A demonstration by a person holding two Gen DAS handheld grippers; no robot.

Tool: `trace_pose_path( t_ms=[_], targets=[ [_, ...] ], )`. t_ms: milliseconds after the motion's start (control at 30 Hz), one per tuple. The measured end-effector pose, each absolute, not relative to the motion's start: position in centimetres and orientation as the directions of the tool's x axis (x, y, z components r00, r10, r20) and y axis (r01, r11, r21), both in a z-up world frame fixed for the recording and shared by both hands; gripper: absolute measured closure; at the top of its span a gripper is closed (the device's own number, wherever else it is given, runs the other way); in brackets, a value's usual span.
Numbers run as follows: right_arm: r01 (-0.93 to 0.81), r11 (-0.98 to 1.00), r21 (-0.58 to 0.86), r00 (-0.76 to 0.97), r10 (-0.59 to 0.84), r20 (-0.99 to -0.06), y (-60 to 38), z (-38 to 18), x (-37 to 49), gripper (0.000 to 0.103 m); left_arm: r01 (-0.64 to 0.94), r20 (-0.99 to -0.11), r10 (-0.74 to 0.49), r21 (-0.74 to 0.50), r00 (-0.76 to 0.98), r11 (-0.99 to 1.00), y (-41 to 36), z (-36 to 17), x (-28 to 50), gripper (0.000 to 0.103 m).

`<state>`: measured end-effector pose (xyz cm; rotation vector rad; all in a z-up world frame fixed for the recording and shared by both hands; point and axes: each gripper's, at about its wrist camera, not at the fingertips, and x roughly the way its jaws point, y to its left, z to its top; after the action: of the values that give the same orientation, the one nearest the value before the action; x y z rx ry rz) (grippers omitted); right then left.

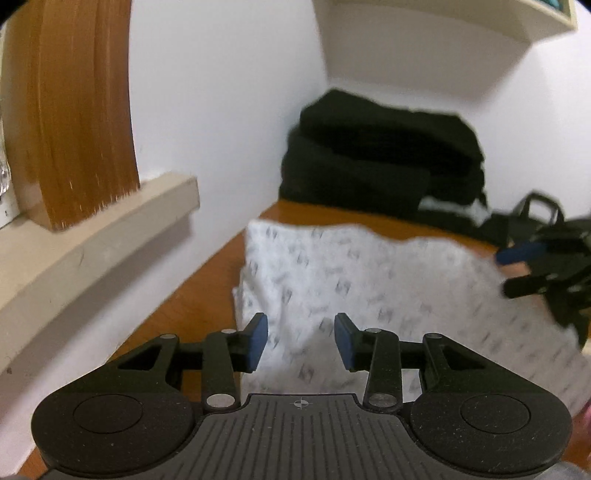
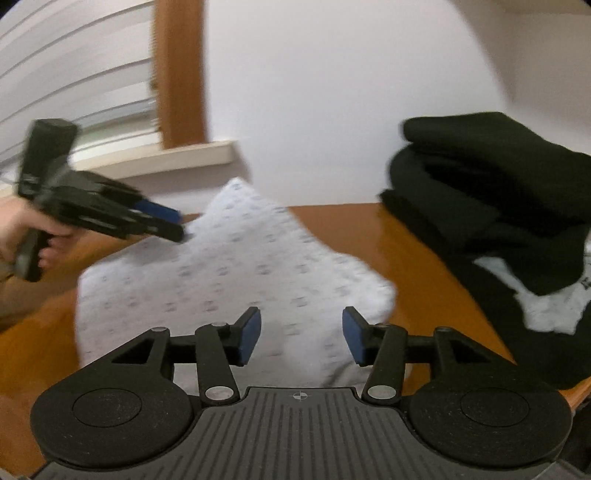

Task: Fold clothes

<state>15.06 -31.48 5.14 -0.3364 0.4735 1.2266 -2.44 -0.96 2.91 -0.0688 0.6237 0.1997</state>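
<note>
Setting: white walls meet in a corner behind an orange-brown wooden table (image 2: 417, 251); both views blurred.
Window: beige sill (image 1: 110, 221) with wooden frame (image 1: 74, 110) to the left; slatted blinds (image 2: 74, 74) show in the right wrist view.
Shelf: pale shelf (image 1: 480, 18) high on the wall, cut off by the top edge.
Task garment: white cloth with a small grey print (image 1: 369, 288), folded, lying flat on the table in front of both grippers; pattern too smeared to read.
Stack: black folded clothes (image 1: 384, 158) piled at the far corner against the wall, well apart from the white cloth; a white patch (image 2: 550, 306) shows under the pile, nature unclear.
Left gripper (image 1: 301, 341): jaws parted, blue pads free, nothing between them, white cloth beyond.
Right gripper (image 2: 301, 334): jaws parted, holding nothing, over the cloth's near part.
Cross views: right gripper enters the left view at the right edge, partly cut off; the left one appears at the cloth's far left edge, held by a hand (image 2: 22, 236).
</note>
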Motion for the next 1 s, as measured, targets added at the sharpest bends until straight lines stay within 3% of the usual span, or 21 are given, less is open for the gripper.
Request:
trace_pose_path(
  t_ms=[167,300,467,733,1000],
  targets=[
    [-0.957,0.28,-0.074,0.272,0.779,-0.565,-30.9,4.2,12.2,0.053,-0.245,-0.618,0.196,0.006,0.761,0.97,0.9,1.3,-2.7,0.06],
    [-0.951,0.302,-0.067,0.286,0.775,-0.564,-31.8,3.3,12.7,0.049,-0.234,-0.571,0.19,-0.003,0.798,0.972,0.8,3.1,-3.6,0.061],
    [-0.953,0.304,-0.02,0.264,0.79,-0.554,-32.5,2.9,13.6,0.049,-0.095,-0.534,0.065,-0.028,0.843,0.995,-1.7,5.1,-2.0,0.062],
    [-0.955,0.297,-0.004,0.25,0.795,-0.553,-34.0,3.0,13.7,0.049,-0.066,-0.648,0.05,0.0,0.76,0.998,-0.4,1.9,5.3,0.068],
    [-0.945,0.32,-0.066,0.299,0.764,-0.571,-36.9,4.3,13.8,0.049,-0.049,-0.627,-0.004,-0.067,0.779,0.997,1.1,1.1,4.6,0.069]
  ],
)
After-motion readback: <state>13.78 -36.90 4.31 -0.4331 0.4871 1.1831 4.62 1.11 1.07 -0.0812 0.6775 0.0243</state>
